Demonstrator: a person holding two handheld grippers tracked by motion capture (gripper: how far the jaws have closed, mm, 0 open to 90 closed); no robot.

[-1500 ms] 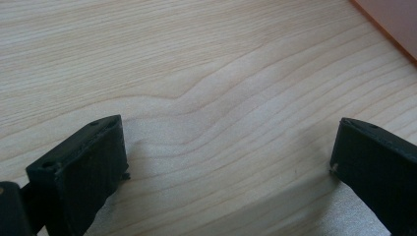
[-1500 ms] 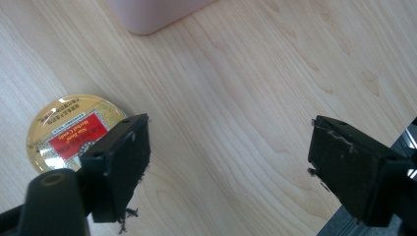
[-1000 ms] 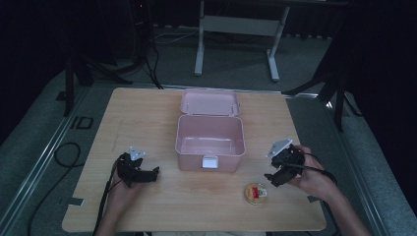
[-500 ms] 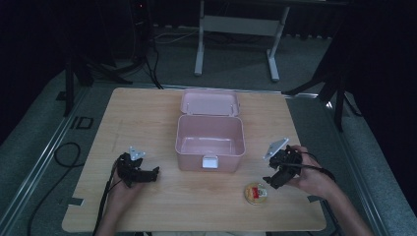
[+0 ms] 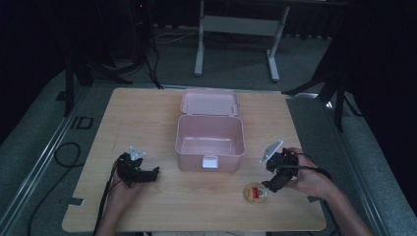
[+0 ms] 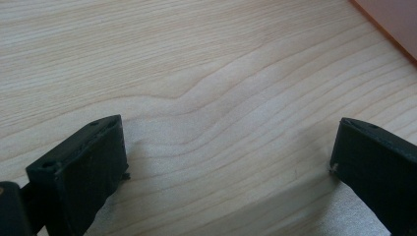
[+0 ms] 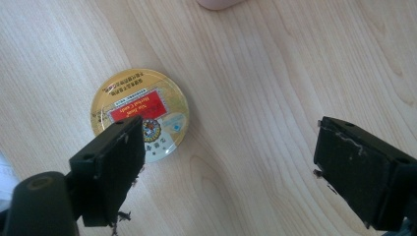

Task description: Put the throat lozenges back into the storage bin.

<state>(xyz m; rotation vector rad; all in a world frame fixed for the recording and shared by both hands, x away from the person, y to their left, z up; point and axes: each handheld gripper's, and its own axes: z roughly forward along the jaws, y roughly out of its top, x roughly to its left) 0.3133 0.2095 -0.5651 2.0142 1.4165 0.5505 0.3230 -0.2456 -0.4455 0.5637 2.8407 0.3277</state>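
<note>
My right gripper (image 7: pixel 226 162) tilts down, jaws just opened wide; the round tin (image 7: pixel 139 114) lies flat at ten o'clock.

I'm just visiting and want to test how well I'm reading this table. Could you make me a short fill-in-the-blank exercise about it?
1. The pink box stands with its lid ____.
2. The round tin has a gold rim and a ____ label in the middle.
3. The right gripper has its jaws ____, with nothing between the pads.
4. The left gripper looks down on bare ____.

Missing words: open; red; open; wood
</note>
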